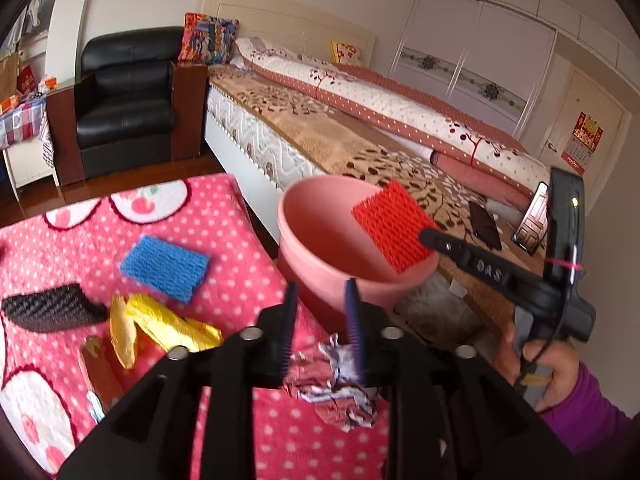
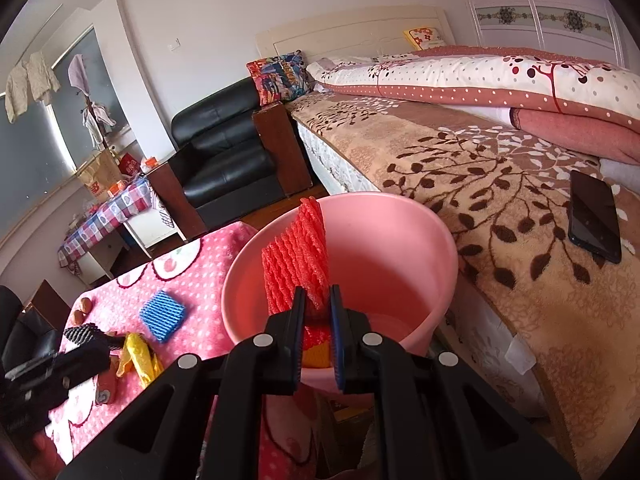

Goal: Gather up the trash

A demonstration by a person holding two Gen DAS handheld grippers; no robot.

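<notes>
Collecting trash, mid-task. The right gripper (image 2: 317,312) is clamped on a red foam net (image 2: 296,264) and holds it over the mouth of the pink bucket (image 2: 400,240), which stands between the pink dotted mat (image 1: 248,240) and the bed (image 1: 360,152); the net has not yet been let go. The left gripper (image 1: 322,320) has its jaws parted and holds nothing; a crumpled foil wrapper (image 1: 340,384) lies on the mat under and between its fingers, untouched as far as the view shows. Still on the mat are a blue foam net (image 1: 164,268), a black foam net (image 1: 48,308), a yellow wrapper (image 1: 168,324) and a few small items at the far edge, too small to name. The bucket's floor appears empty in the right wrist view, so most of the collecting seems to remain.
</notes>
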